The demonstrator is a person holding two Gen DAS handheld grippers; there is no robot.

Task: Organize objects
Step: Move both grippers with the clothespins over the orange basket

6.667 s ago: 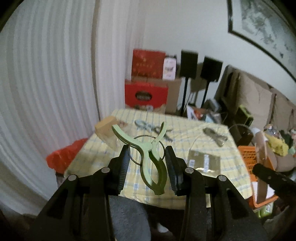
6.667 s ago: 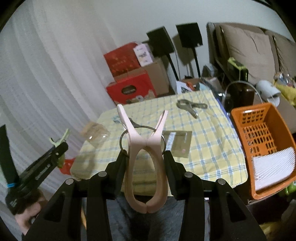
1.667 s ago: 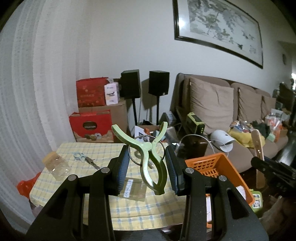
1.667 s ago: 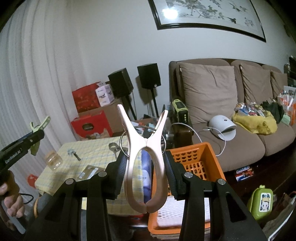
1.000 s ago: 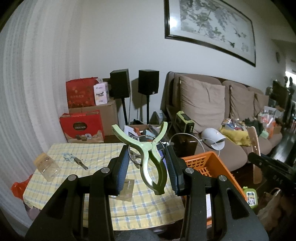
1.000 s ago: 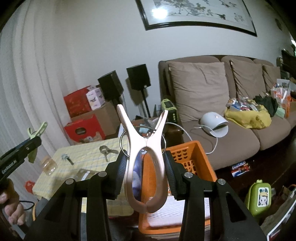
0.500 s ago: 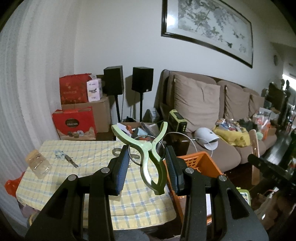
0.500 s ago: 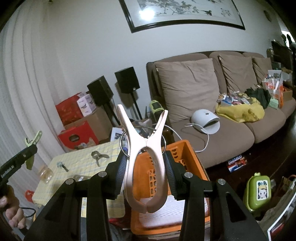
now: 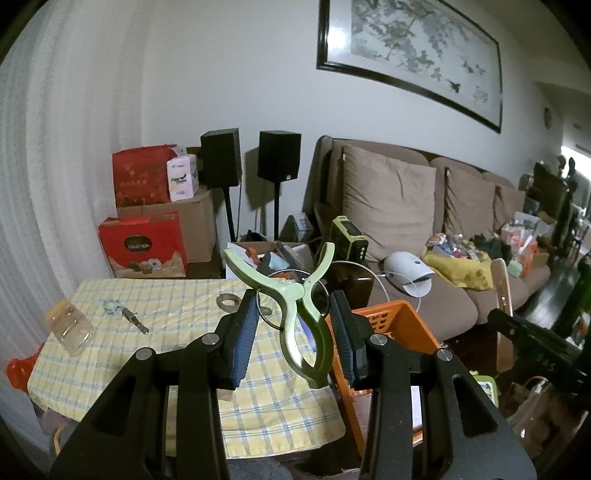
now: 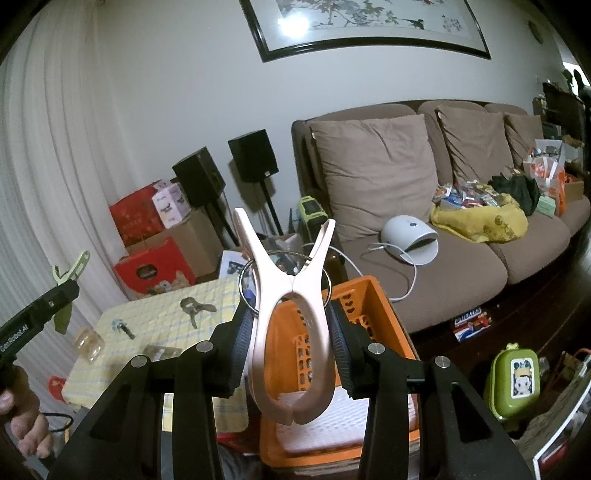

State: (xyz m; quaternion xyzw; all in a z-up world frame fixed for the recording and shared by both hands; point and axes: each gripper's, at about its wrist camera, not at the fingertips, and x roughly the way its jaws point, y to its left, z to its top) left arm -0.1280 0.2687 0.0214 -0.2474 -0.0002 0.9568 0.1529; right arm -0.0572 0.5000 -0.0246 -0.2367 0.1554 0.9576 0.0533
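While the brown sofa (image 10: 424,206) fills the back of the room under a framed painting (image 10: 369,22), a table with a yellow checked cloth (image 9: 177,354) sits in front, with an orange basket (image 10: 373,295) just beside its right edge. Red boxes (image 9: 142,240) and two black speakers (image 9: 279,155) stand behind the table against the wall. Left gripper (image 9: 291,332) is clamped on a green clothes clip (image 9: 295,299), clip upright and a bit tilted, handles splayed upward, held in the air over the table's right end near the basket. Right gripper (image 10: 291,332) is clamped on a pink clothes clip (image 10: 291,295), upright, wire ring around its middle, held in the air above the basket. On the cloth: a clear jar (image 9: 68,326) at the left edge, a small blue-handled tool (image 9: 123,312), a grey clip (image 10: 194,306), a flat packet (image 10: 157,352). A hand (image 10: 22,417) shows at the left edge of the right wrist view.
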